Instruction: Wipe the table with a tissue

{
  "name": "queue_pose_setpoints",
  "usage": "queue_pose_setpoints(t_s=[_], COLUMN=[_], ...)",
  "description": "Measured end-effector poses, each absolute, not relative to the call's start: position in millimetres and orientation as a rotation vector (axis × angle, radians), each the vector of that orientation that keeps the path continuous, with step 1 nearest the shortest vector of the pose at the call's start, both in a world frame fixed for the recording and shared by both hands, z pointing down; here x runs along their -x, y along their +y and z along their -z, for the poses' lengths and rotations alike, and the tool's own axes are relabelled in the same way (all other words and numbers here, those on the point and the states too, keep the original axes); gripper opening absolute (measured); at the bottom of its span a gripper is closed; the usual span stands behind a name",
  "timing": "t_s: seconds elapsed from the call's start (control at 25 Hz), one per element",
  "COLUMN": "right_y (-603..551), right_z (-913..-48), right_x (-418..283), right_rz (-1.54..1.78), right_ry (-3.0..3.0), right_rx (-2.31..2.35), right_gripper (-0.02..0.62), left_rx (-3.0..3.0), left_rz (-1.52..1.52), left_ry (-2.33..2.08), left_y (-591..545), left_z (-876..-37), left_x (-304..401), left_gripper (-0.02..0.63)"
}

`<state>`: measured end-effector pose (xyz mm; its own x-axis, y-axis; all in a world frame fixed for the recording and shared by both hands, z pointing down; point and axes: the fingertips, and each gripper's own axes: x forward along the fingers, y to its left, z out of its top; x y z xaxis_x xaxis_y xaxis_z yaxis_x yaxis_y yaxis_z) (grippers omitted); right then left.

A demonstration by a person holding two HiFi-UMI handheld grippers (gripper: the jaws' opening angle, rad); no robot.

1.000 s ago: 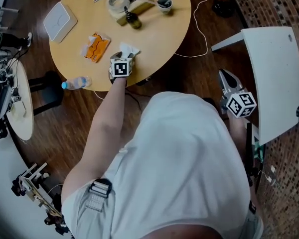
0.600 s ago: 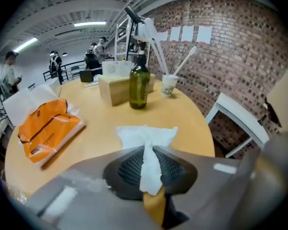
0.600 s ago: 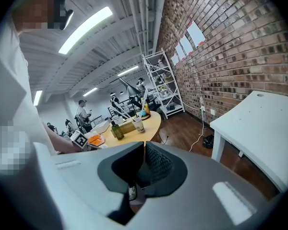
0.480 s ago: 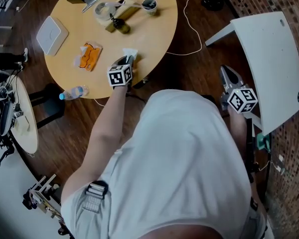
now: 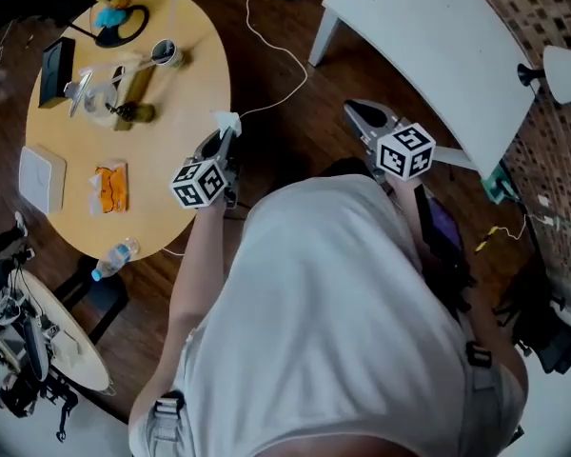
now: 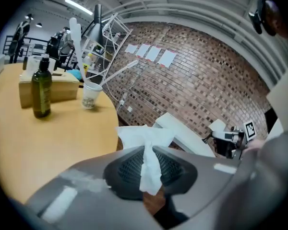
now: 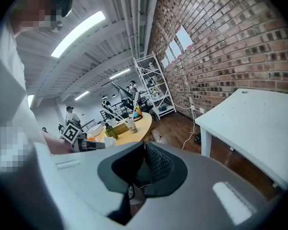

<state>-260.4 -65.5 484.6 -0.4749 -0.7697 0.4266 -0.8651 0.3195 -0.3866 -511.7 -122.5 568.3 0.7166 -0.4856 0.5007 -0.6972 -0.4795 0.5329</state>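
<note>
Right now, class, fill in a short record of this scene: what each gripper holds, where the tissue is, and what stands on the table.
Left gripper: fingers have just closed, pinching the tissue
Tissue: white, crumpled, held in the air beside the table's edge
Right gripper: fingers together, nothing held, off to the side of the table
On table: green bottle, cup, orange packet
Wiping: not yet begun

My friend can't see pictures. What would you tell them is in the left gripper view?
The left gripper, whose jaws have just been closing, pinches a white tissue beside the round wooden table. A green bottle, a tan box and a paper cup stand on it, before a brick wall.
</note>
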Motion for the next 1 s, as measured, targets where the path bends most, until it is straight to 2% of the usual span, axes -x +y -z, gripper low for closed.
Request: queue_pose_setpoints(t_s=[0.12, 0.48, 0.68, 1.0], right_y=[-49, -36, -52, -60], right_z=[-487, -492, -483, -466], right_x=[237, 169, 129, 35], right_rz=[-0.891, -0.934, -0.91, -0.847], right_ry=[-2.362, -2.301, -2.353, -2.385], right_rx=[-1.582, -1.729, -1.729, -1.763], right_gripper=[0.018, 0.018, 0.018, 0.018], left_rx=[-2.212, -2.405, -2.426, -2.541], left_rz=[-0.36, -0.606, -0.648, -0.687], left_ry=[-0.769, -0.479, -0.463, -0.397], left_y=[-118, -97, -110, -117], left_z=[-559, -553, -543, -521], left_x=[472, 372, 318, 191], left_gripper=[0.048, 0.046, 0.046, 0.046])
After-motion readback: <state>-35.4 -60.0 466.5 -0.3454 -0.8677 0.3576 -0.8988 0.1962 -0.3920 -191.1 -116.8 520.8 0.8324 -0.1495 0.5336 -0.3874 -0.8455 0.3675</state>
